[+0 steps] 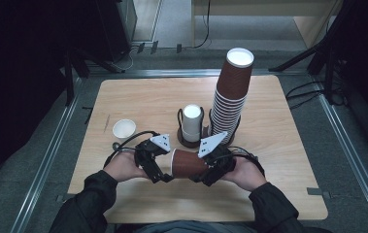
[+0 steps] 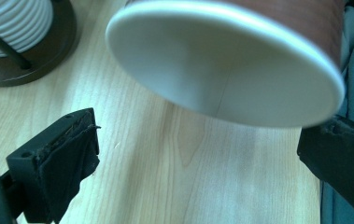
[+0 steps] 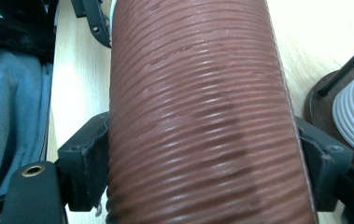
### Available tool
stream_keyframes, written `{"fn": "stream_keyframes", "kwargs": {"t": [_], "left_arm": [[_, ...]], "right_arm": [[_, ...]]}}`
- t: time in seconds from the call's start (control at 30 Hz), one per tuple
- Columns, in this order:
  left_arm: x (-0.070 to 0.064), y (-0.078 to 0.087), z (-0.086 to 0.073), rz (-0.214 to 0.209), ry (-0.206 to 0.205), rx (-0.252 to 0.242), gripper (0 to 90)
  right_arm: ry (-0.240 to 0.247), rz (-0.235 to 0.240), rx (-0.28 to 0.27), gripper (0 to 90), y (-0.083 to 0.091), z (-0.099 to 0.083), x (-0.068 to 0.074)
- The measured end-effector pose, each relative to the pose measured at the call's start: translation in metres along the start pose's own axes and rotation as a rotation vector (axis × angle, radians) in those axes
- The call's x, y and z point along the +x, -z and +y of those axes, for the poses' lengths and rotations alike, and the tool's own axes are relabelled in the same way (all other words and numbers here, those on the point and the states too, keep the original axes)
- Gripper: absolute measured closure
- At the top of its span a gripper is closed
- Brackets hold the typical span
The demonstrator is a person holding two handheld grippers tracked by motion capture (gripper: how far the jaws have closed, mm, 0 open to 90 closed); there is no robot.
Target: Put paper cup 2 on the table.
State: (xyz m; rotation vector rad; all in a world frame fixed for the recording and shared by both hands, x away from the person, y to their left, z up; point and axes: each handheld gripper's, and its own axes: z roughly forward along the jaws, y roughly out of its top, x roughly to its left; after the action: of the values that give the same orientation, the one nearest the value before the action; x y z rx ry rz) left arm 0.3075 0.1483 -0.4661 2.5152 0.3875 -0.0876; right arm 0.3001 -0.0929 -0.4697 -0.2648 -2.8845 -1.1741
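Note:
A brown ribbed paper cup [image 1: 189, 164] lies on its side in the air over the table's front edge, between my two grippers. My right gripper [image 1: 205, 171] is shut on it; in the right gripper view both jaws press the ribbed wall of the cup [image 3: 202, 116] on either side of the gripper's middle [image 3: 202, 142]. My left gripper [image 1: 163, 170] faces the cup's mouth. In the left gripper view the white inside of the cup [image 2: 226, 65] hangs just ahead of the gripper [image 2: 198, 135], whose jaws stand wide apart and open with nothing between them.
On the wooden table [image 1: 278, 145] stands a tall stack of brown cups [image 1: 231, 92] in a wire holder. A shorter stack of white cups [image 1: 191, 121] stands in a holder beside it. A single small white cup [image 1: 124, 128] sits at the left.

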Motion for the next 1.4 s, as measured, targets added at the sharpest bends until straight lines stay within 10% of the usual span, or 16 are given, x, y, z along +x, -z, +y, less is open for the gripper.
{"fn": "stream_keyframes", "kwargs": {"t": [0.73,0.93,1.4], "left_arm": [[-0.007,0.010,0.004,-0.093,-0.011,-0.231,0.0],[-0.015,0.004,0.010,-0.101,-0.067,-0.219,0.0],[-0.018,0.005,0.016,-0.122,-0.048,-0.236,8.4]], "right_arm": [[0.021,0.028,-0.160,19.5,0.019,-0.005,0.000],[0.040,0.054,-0.185,19.5,0.018,-0.002,0.004],[0.059,0.081,-0.216,20.0,0.015,0.003,0.009]]}}
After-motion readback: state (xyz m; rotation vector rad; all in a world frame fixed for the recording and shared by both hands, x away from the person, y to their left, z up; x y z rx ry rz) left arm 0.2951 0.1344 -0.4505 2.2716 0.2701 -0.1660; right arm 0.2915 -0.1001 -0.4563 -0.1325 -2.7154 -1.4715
